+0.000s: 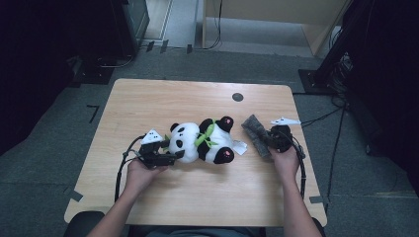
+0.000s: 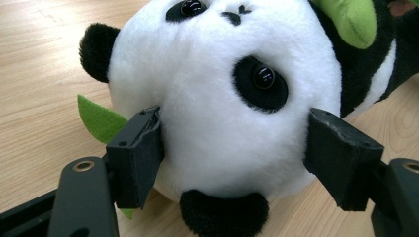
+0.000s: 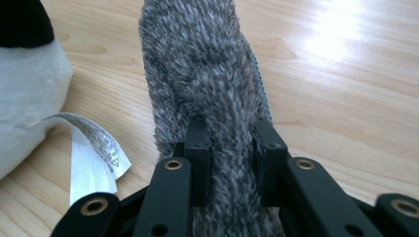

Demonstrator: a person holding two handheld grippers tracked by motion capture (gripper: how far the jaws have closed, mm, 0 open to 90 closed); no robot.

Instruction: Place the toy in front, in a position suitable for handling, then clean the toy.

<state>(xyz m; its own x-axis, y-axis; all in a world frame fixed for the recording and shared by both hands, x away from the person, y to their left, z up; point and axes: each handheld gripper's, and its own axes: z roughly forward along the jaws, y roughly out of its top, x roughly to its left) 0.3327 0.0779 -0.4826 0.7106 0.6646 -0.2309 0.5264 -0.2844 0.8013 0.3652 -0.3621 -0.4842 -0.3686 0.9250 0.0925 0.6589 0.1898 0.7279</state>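
A black-and-white panda plush [image 1: 202, 140] with a green scarf lies on its back mid-table. My left gripper [image 1: 173, 155] is at its head, open, one jaw on each side of the white head [image 2: 222, 98]; the left pad [image 2: 141, 153] touches the fur. A green leaf [image 2: 99, 118] pokes out behind that pad. My right gripper [image 1: 269, 140] is shut on a grey fuzzy fabric piece [image 1: 254, 127], which lies on the table right of the panda. In the right gripper view the grey fabric [image 3: 202, 64] runs up from between the jaws of that gripper [image 3: 230, 143].
The wooden table [image 1: 197, 197] has a small black round cap [image 1: 237, 97] near its far edge. The panda's white label [image 3: 94, 143] curls on the wood just left of the grey fabric. Grey floor, cables and dark stands surround the table.
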